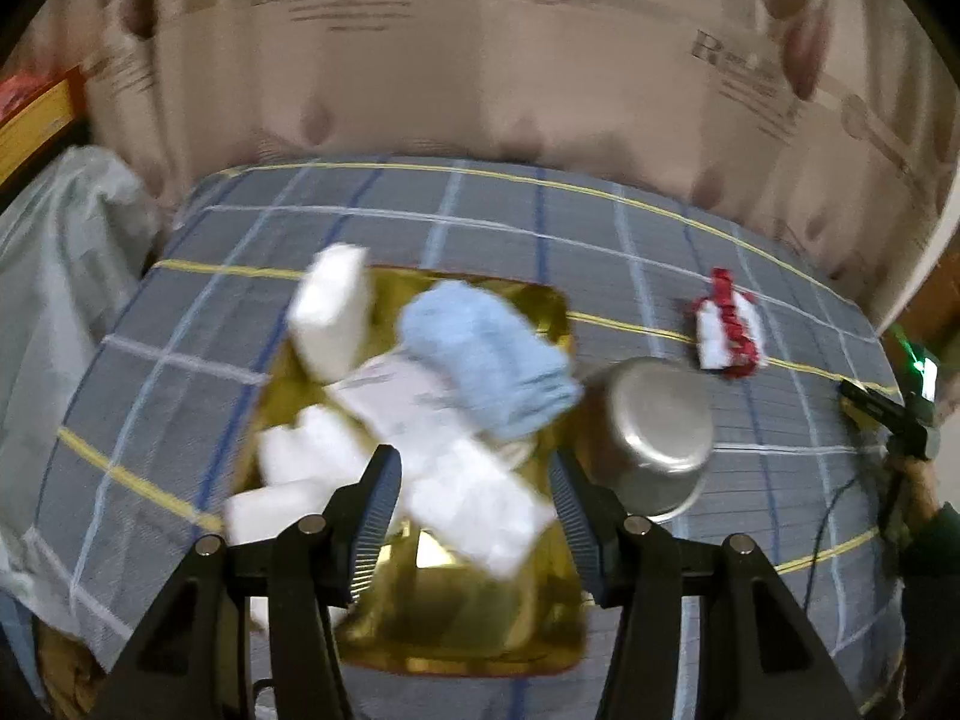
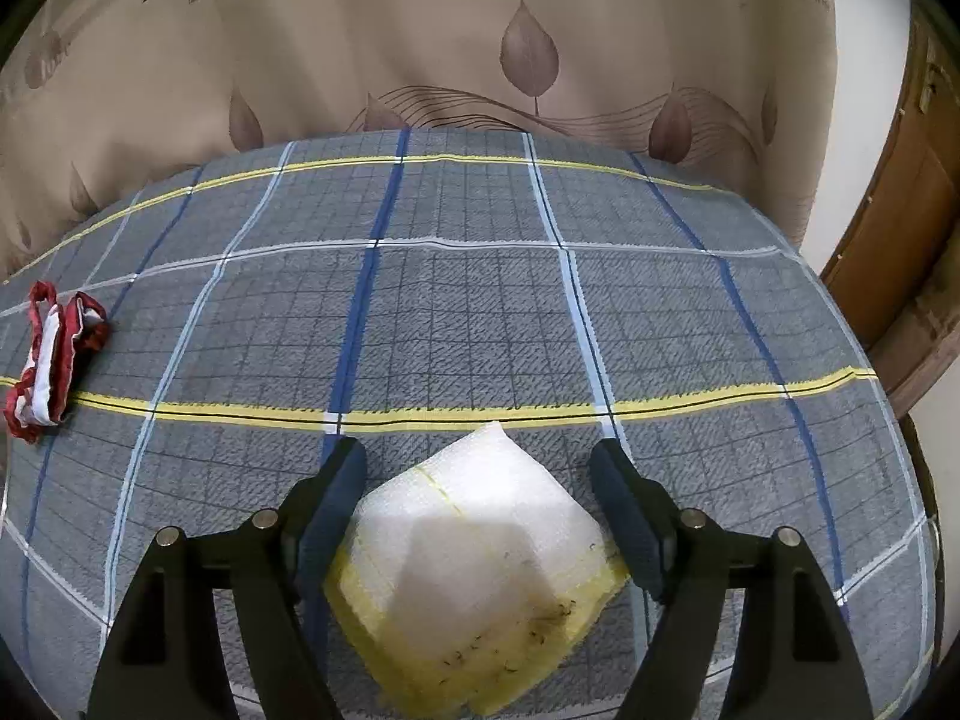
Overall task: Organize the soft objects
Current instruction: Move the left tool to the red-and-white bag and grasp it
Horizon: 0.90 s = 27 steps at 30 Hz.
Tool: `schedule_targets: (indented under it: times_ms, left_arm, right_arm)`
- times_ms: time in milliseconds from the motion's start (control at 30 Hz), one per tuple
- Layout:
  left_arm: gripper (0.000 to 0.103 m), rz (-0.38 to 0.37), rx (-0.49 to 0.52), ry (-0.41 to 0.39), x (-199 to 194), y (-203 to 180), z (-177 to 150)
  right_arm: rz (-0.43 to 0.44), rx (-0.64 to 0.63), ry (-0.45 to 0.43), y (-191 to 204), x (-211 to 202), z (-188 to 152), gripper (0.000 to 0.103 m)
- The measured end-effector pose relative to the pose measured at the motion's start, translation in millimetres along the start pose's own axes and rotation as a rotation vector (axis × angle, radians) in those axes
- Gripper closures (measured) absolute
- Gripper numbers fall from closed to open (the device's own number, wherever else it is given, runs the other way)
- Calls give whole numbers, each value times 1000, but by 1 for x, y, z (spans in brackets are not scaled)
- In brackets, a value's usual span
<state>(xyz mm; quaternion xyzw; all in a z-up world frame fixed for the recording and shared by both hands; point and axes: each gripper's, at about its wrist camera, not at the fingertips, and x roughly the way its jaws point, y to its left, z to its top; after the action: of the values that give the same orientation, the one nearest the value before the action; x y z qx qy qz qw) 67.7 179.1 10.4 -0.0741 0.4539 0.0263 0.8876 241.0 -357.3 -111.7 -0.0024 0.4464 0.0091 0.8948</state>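
Observation:
A gold tray [image 1: 468, 648] holds white foam blocks [image 1: 330, 312], a light blue cloth [image 1: 486, 360] and a flat white pack [image 1: 456, 480]. My left gripper [image 1: 474, 474] hovers open over the tray; the pack lies below its gap, partly under the blue cloth. A white-topped yellow sponge [image 2: 474, 570] rests on the checked tablecloth between the fingers of my right gripper [image 2: 477, 462]. Its side corners reach the inner faces, with no squeeze visible. A red-and-white cloth [image 2: 51, 354] lies far to the left, also seen in the left wrist view [image 1: 729, 330].
A steel pot [image 1: 654, 438] lies tipped against the tray's right side. My right gripper [image 1: 900, 420] shows at the table's right edge, held by a hand. A beige leaf-print curtain [image 2: 480, 60] hangs behind the table, a wooden door [image 2: 900, 240] stands right, and pale sheeting [image 1: 60, 270] is bunched left.

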Motion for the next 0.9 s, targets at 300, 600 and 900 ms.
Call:
schedule_targets:
  times_ms: [300, 600, 900]
  left_arm:
    - [50, -84, 128, 43, 30, -77, 21]
    - [50, -183, 245, 81, 76, -166, 46]
    - [50, -211, 238, 159, 139, -227, 70]
  right_arm:
    - [-11, 24, -1, -4, -4, 0, 35]
    - [-23, 31, 7, -6, -2, -2, 35]
    - [-9, 43, 11, -7, -4, -2, 35]
